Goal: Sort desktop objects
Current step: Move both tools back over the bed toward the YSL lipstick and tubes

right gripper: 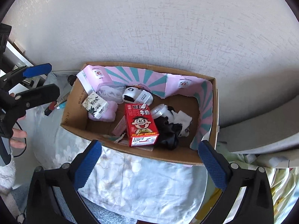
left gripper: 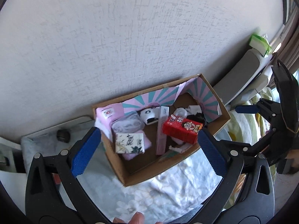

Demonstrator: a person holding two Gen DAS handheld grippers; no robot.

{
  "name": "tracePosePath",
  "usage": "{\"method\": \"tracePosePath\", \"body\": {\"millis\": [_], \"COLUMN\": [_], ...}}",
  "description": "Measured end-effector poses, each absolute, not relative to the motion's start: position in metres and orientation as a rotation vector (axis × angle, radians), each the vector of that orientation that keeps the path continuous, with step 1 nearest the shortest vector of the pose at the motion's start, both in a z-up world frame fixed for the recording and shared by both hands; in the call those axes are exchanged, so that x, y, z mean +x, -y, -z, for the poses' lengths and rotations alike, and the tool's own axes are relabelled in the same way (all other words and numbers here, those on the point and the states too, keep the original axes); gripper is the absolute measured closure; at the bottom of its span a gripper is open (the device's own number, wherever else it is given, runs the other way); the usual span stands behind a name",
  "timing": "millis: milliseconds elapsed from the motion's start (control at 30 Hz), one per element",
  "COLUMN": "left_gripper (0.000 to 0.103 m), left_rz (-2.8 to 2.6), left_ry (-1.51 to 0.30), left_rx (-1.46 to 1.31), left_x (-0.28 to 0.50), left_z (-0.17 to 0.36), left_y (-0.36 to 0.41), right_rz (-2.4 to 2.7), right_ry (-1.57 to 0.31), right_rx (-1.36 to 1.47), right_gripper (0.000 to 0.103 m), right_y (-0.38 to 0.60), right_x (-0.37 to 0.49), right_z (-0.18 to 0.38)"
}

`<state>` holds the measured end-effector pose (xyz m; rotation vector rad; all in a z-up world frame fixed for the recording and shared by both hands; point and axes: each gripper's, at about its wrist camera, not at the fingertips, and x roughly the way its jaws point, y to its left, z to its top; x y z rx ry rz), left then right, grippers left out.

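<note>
A cardboard box [left gripper: 222, 125] stands on a floral cloth against the wall; it also shows in the right wrist view [right gripper: 74, 112]. Inside lie a red milk carton [left gripper: 181, 130] [right gripper: 141, 125], a tissue pack with ink drawings [left gripper: 129, 142] [right gripper: 96, 103], a clear plastic case [left gripper: 128, 125], a pink stick box [left gripper: 161, 140], a white and black roll [left gripper: 149, 116] and black fabric [right gripper: 168, 132]. My left gripper [left gripper: 149, 147] is open and empty above the box's near side. My right gripper [right gripper: 149, 166] is open and empty just in front of the box.
The floral cloth [left gripper: 149, 192] covers the surface in front of the box. A few small items [right gripper: 56, 106] lie left of the box. A grey chair back [left gripper: 241, 74] with a green packet [left gripper: 259, 43] stands at the right. A textured wall is behind.
</note>
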<state>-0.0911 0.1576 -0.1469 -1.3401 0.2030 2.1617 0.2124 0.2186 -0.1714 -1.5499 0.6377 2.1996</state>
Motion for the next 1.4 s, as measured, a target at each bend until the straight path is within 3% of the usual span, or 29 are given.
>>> {"method": "tracePosePath", "body": {"millis": [233, 533, 700, 867, 1100, 1267, 1400], "left_gripper": [0.000, 0.000, 0.000, 0.000, 0.000, 0.002, 0.006], "left_rz": [-2.260, -2.406, -2.450, -2.559, -2.590, -2.531, -2.411], "left_ry": [-0.156, -0.103, -0.107, -0.110, -0.069, -0.184, -0.296], "left_rx": [-1.245, -1.235, -1.229, -1.249, -1.403, -1.521, -1.513], "left_x": [-0.085, -0.075, -0.059, -0.050, -0.056, -0.055, -0.057], "left_z": [0.109, 0.098, 0.086, 0.084, 0.130, 0.188, 0.232], "left_y": [-0.108, -0.036, 0.003, 0.051, 0.099, 0.109, 0.107], "right_rz": [-2.212, -2.246, -2.369, -2.493, -2.709, -2.801, -2.871], "right_ry": [-0.730, -0.463, -0.543, -0.501, -0.429, -0.298, -0.033], "right_rx": [-1.526, -1.383, -1.390, -1.444, -1.437, -1.499, -1.678], "right_gripper": [0.000, 0.000, 0.000, 0.000, 0.000, 0.000, 0.001], "right_y": [-0.202, -0.158, -0.142, -0.110, -0.045, -0.004, -0.001], "right_x": [0.216, 0.195, 0.172, 0.146, 0.113, 0.083, 0.052], "right_z": [0.152, 0.083, 0.077, 0.081, 0.097, 0.124, 0.140]}}
